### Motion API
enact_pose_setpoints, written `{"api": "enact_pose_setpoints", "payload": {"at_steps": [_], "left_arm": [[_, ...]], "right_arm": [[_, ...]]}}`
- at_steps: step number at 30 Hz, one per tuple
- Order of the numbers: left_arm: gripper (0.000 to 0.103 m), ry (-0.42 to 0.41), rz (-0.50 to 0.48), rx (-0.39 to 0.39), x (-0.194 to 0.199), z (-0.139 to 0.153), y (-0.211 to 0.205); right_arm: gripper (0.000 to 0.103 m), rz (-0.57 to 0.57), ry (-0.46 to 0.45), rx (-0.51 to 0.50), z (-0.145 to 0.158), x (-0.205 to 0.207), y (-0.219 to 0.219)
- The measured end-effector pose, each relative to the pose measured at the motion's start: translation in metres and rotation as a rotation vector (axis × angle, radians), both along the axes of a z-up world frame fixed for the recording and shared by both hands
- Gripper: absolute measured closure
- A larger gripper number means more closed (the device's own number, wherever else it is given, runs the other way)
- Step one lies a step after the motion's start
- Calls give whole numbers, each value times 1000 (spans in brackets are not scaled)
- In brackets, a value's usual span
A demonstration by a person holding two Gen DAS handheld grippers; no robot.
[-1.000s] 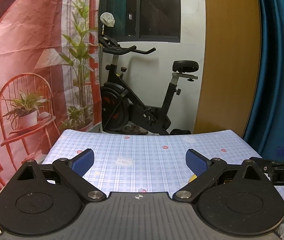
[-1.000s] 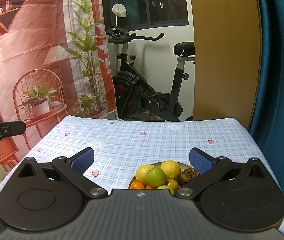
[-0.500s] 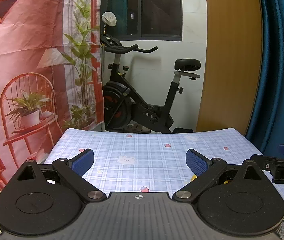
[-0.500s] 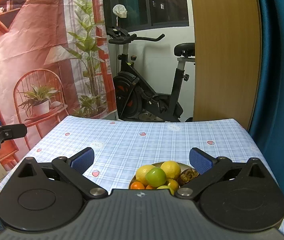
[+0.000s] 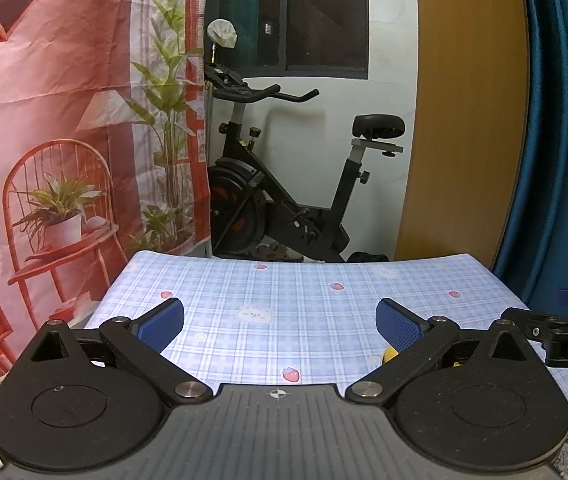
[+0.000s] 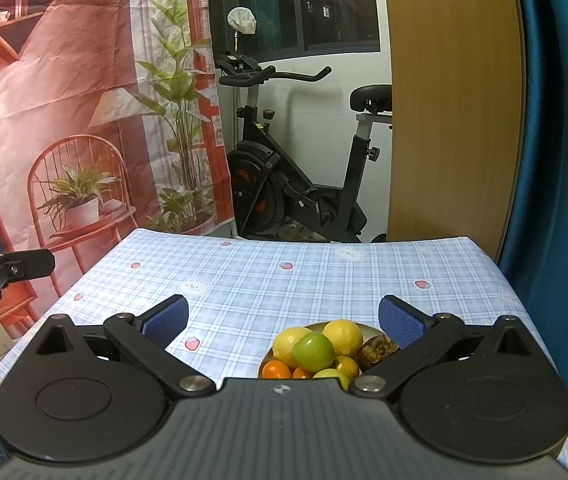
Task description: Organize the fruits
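Right wrist view gave us the clearest look at the fruit. We saw a bowl [image 6: 326,325] near the front edge of the table [image 6: 284,280], a little toward its right side, on a blue checked cloth with small strawberries. In it lay two lemons [image 6: 344,336], a green apple [image 6: 313,352] resting on top of the pile, some oranges [image 6: 276,370] and a dark wrinkled fruit [image 6: 378,350] at the right rim. The right gripper [image 6: 282,318] hung above the bowl with its blue pads spread wide, and nothing was between them.

From the left wrist view, we saw the left gripper [image 5: 280,320] over the bare middle of the cloth; its jaws were opening, with nothing between them. Only a small yellow piece of fruit [image 5: 390,354] showed behind its right finger. The other gripper's finger came in at the right edge of this view.

Behind the far edge of the table stood an exercise bike [image 6: 296,184], beside a printed red backdrop [image 6: 64,100].
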State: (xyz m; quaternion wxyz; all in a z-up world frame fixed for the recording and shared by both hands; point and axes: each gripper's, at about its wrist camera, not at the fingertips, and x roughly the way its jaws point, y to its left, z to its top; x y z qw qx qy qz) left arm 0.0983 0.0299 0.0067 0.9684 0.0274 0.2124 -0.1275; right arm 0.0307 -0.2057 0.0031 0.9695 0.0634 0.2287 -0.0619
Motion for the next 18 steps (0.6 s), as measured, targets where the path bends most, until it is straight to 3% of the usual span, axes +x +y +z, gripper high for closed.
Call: {"api": "enact_pose_setpoints", "payload": {"at_steps": [18], "left_arm": [[0, 4, 19, -15, 0, -1, 2]], "right_arm": [[0, 0, 0, -3, -1, 0, 1]]}}
